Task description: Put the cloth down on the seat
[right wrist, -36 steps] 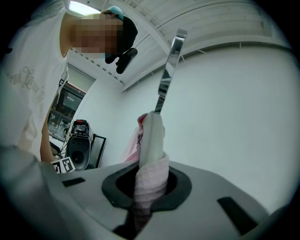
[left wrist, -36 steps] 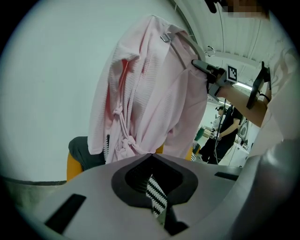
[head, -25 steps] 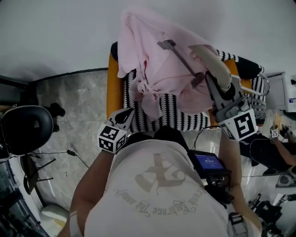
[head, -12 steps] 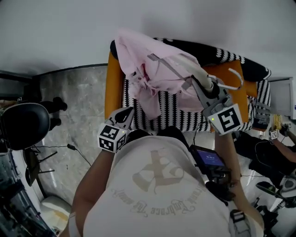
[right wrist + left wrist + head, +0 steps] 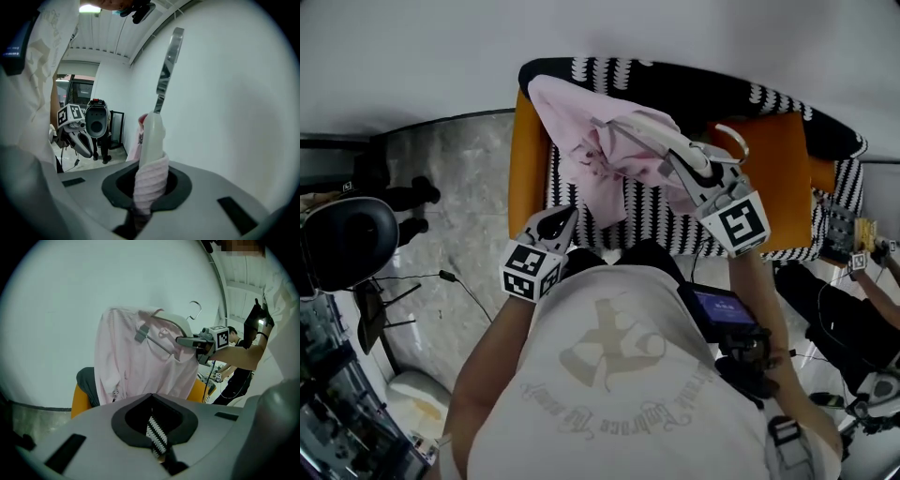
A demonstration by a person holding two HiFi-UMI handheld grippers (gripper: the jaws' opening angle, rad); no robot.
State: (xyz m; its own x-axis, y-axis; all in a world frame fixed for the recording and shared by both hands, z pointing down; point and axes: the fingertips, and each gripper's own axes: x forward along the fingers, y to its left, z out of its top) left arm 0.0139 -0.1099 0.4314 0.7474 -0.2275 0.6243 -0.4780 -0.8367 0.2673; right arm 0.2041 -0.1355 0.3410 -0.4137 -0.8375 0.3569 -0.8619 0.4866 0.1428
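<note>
A pink cloth (image 5: pixel 591 150) hangs on a white hanger (image 5: pixel 652 127) over the left part of the seat (image 5: pixel 647 225), a sofa with a black-and-white striped cover and orange sides. My right gripper (image 5: pixel 675 169) is shut on the hanger's shoulder with the cloth wrapped round it (image 5: pixel 150 183); the metal hook (image 5: pixel 168 65) sticks up past the jaws. The cloth's lower folds dangle just above the striped cover. My left gripper (image 5: pixel 558 223) is low at the seat's front edge, jaws together, holding nothing. The left gripper view shows the cloth (image 5: pixel 136 366) hanging from the right gripper (image 5: pixel 187 341).
An orange cushion (image 5: pixel 769 159) lies on the seat's right part. A black office chair (image 5: pixel 347 244) stands on the marble floor at the left, with a cable (image 5: pixel 455 286) beside it. Another person (image 5: pixel 844 319) is at the right. A white wall is behind the sofa.
My right gripper has carried the hanger and cloth down and to the left, closer to the seat. The left gripper has stayed almost where it was.
</note>
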